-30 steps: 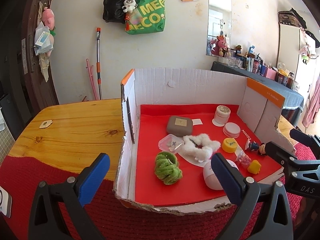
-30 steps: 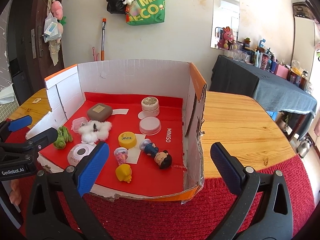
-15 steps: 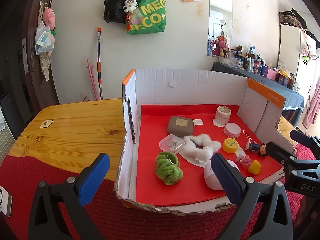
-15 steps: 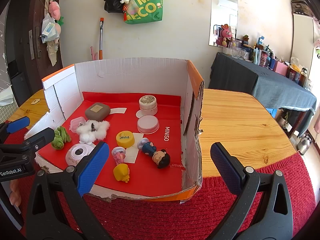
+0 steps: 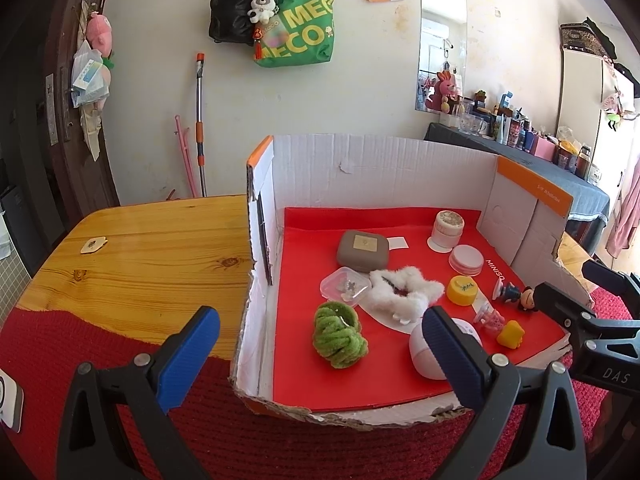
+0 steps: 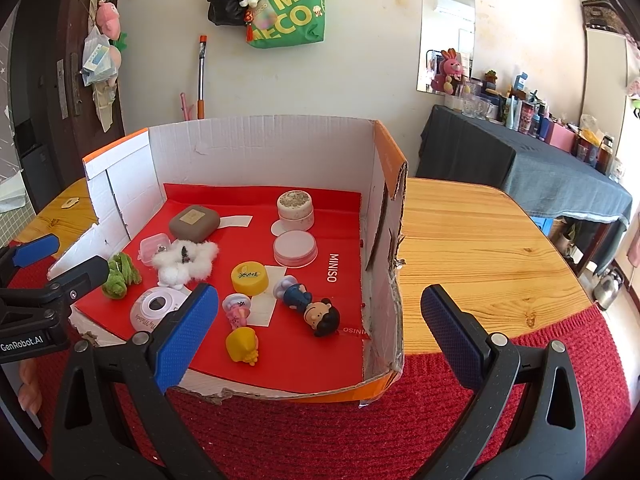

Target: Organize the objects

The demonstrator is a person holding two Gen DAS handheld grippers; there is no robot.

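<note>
An open cardboard box with a red floor holds small items: a green scrunchie, a white fluffy scrunchie, a grey case, a clear case, a white round device, a yellow lid, a boy figurine, a yellow toy, a pink figure and two jars. My left gripper is open and empty at the box's front left corner. My right gripper is open and empty at its front right corner.
The box stands on a wooden table with a red knitted mat at the front. A small tag lies on the wood at left. A wall with hanging bags is behind, and a cluttered dark table at right.
Both grippers have shifted very slightly; the right wrist view has drifted a little towards the box. Nothing was taken or let go.
</note>
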